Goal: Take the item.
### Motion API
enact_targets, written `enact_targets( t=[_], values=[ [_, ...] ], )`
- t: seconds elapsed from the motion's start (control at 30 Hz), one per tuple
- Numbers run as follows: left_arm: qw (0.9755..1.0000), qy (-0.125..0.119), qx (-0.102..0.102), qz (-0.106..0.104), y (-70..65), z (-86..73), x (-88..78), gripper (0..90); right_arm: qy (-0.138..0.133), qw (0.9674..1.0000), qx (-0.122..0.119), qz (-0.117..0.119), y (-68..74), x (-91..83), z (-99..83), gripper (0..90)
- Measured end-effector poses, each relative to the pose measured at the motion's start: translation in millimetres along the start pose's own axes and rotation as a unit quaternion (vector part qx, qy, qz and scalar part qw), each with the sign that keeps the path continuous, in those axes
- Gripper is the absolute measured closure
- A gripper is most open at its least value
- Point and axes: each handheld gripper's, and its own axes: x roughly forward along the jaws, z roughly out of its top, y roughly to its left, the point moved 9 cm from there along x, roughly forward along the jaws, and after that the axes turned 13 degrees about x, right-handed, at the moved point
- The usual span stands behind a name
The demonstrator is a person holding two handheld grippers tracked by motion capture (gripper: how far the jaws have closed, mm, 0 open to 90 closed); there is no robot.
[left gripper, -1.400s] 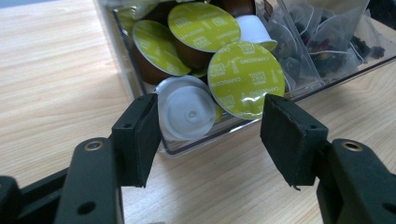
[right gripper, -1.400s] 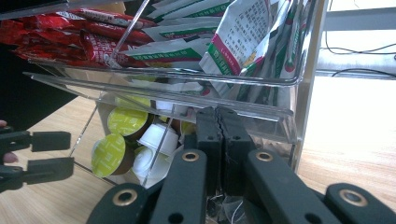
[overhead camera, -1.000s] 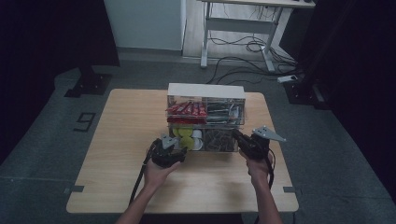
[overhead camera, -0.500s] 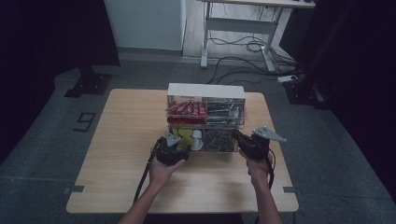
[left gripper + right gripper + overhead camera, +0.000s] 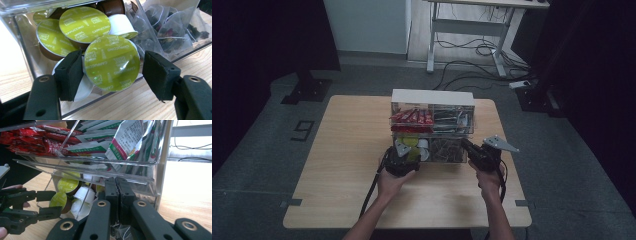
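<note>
A clear two-tier organizer (image 5: 432, 96) stands on the wooden table (image 5: 347, 145). Its lower left drawer holds several green-lidded cappuccino capsules. My left gripper (image 5: 112, 68) is open, its black pads (image 5: 71, 75) on either side of the front capsule (image 5: 111, 57), with a small gap at the right pad. From the right gripper view that left gripper (image 5: 51, 203) straddles the same capsule (image 5: 58, 199). My right gripper (image 5: 116, 186) is shut, its tips at the clear front of the lower right drawer, under the upper shelf's lip. In the high view the left gripper (image 5: 412, 150) and right gripper (image 5: 464, 143) sit at the box's front.
Pyramid tea bags (image 5: 170, 30) fill the lower right drawer. Red packets (image 5: 412, 117) and green-and-white sachets (image 5: 125, 142) lie on the upper tier. Bare table spreads left of the box and along the front edge. A desk frame and floor cables (image 5: 472, 50) are behind.
My left gripper has edged slightly right and in toward the capsule drawer. The right gripper has stayed where it was, jaws together.
</note>
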Motion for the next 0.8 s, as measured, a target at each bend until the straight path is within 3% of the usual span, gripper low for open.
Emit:
enact_targets(
  t=[0.2, 0.57, 0.8],
  values=[
    [0.9999, -0.002, 0.007, 0.015, -1.9, 0.8, 3.0, 36.4, -0.001, 1.0, 0.001, 0.0, -1.1, -0.7, 0.1, 87.5],
    [0.9998, -0.01, 0.007, 0.015, -2.0, 0.4, 1.1, 38.3, -0.003, 1.0, 0.001, -0.001, -1.8, -1.0, 0.3, 87.6],
    [0.9997, -0.022, 0.009, 0.01, 0.0, 2.9, -8.9, 38.4, -0.003, 1.0, 0.001, -0.002, -2.3, -1.4, 0.4, 87.6]
  ],
)
